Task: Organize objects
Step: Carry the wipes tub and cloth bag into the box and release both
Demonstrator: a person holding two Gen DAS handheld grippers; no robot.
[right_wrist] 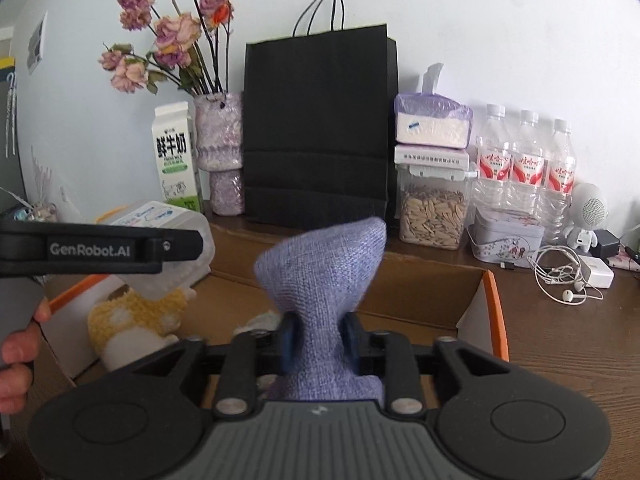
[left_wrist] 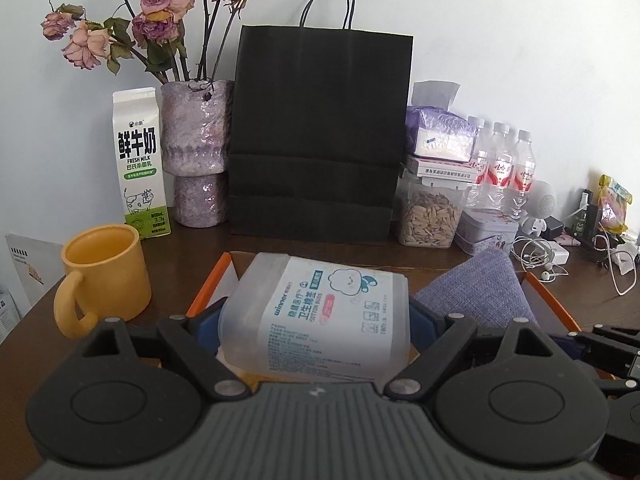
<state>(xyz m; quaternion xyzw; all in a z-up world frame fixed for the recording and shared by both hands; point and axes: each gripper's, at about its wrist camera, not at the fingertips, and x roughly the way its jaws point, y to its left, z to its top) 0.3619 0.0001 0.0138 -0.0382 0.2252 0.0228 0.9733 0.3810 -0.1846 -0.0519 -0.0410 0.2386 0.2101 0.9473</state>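
Observation:
In the left wrist view my left gripper (left_wrist: 316, 320) is shut on a translucent cotton bud box (left_wrist: 320, 304), a blue pad against each side. The box hangs tilted over an open cardboard box with orange edges (left_wrist: 208, 284). In the right wrist view my right gripper (right_wrist: 320, 340) pinches a purple fabric pouch (right_wrist: 324, 264) into a narrow waist between its pads, over the same cardboard box (right_wrist: 496, 312). A yellow knitted toy (right_wrist: 136, 320) lies inside it, under the cotton bud box (right_wrist: 160, 220). The pouch (left_wrist: 476, 292) also shows right of the left gripper.
A yellow mug (left_wrist: 104, 276) stands left of the cardboard box. Along the wall stand a milk carton (left_wrist: 140, 160), a vase of dried roses (left_wrist: 196, 140), a black paper bag (left_wrist: 320, 132), a seed jar (left_wrist: 428, 212), a tin (left_wrist: 486, 236) and water bottles (left_wrist: 504, 164). Earphone cables (left_wrist: 536, 256) lie at the right.

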